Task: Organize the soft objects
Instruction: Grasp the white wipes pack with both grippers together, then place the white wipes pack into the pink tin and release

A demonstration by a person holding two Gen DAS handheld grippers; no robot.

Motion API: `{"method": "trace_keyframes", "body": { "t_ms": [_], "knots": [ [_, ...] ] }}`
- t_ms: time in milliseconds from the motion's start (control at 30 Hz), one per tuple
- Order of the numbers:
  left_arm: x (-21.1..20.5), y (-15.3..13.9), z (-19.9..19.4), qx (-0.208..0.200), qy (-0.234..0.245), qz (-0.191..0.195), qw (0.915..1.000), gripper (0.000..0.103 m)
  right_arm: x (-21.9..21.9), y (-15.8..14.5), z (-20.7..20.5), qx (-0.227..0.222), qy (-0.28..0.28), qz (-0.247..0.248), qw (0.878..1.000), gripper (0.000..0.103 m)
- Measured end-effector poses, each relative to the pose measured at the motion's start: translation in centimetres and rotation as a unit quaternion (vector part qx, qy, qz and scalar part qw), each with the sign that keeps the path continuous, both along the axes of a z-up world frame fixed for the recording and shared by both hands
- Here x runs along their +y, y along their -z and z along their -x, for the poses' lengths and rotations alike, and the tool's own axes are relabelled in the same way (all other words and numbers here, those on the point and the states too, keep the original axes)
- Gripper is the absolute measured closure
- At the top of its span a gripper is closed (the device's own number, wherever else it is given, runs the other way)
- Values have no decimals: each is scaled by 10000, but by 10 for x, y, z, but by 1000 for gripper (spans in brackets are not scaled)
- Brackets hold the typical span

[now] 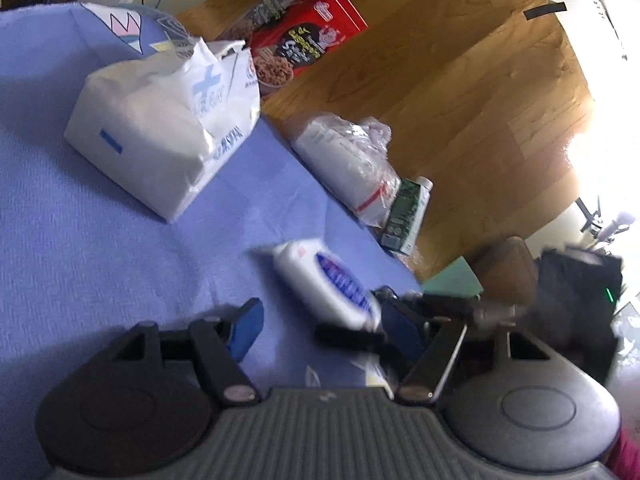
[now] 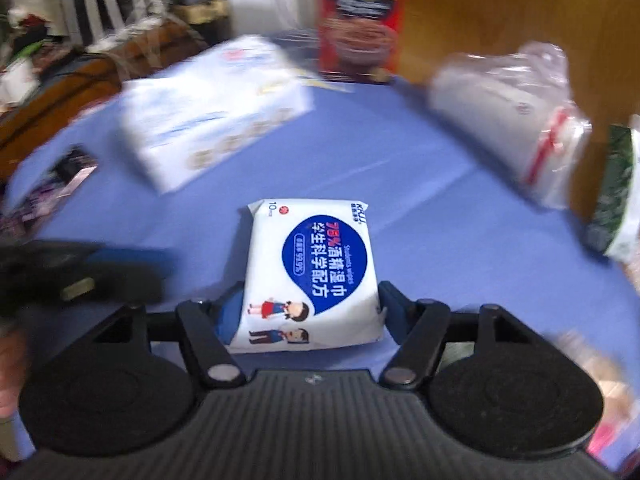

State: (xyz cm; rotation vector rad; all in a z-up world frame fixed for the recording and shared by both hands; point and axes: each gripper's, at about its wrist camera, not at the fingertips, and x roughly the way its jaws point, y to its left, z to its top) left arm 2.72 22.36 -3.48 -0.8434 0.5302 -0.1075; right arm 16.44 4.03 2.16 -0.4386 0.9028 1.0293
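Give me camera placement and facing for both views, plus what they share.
Left wrist: on the left gripper, angled down across the blue cloth toward the tissue pack and wood floor; own two fingers show, nothing between them, and the right gripper enters from the right.
Right wrist: on the right gripper, aimed steeply down at the wipes pack between its fingers; a blurred dark gripper sits at left.
Shared: wipes pack, tissue pack, red box, clear bag.
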Motion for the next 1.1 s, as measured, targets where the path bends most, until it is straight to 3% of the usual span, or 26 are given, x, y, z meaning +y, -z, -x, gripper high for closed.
{"method": "trace_keyframes", "body": {
  "t_ms": [100, 167, 233, 300, 433, 600, 800, 933, 1100],
  "knots": [
    [-7, 0, 5, 71, 110, 25, 9999, 38, -9, 5, 31, 169, 40, -251, 9995, 31],
    [-15, 0, 13, 123, 135, -61, 9998, 48, -17, 7, 49, 86, 172, -399, 9990, 31],
    [-21, 3, 22, 193, 191, -72, 9996, 66, -33, 8, 64, -9, 367, -596, 9976, 31],
    [-26, 7, 31, 225, 291, 9, 9993, 74, -49, 8, 75, -37, 550, -833, 9950, 31],
    [-52, 4, 41, 243, 524, -42, 9983, 76, -78, 10, 92, -91, 785, -1160, 9901, 32],
    [-88, -25, 33, -52, 892, -139, 9959, 76, -109, -6, 107, -286, 1351, -1667, 9763, 32],
    [-171, -73, -10, -424, 1719, -683, 9818, 76, -172, -30, 118, -1148, 2221, -2211, 9426, 32],
    [-243, -94, -53, -623, 2388, -996, 9639, 76, -225, -36, 113, -1586, 2898, -2305, 9153, 32],
    [-324, -98, -99, -708, 3118, -1150, 9405, 76, -298, -42, 101, -1893, 3756, -2248, 8790, 32]
  ]
}}
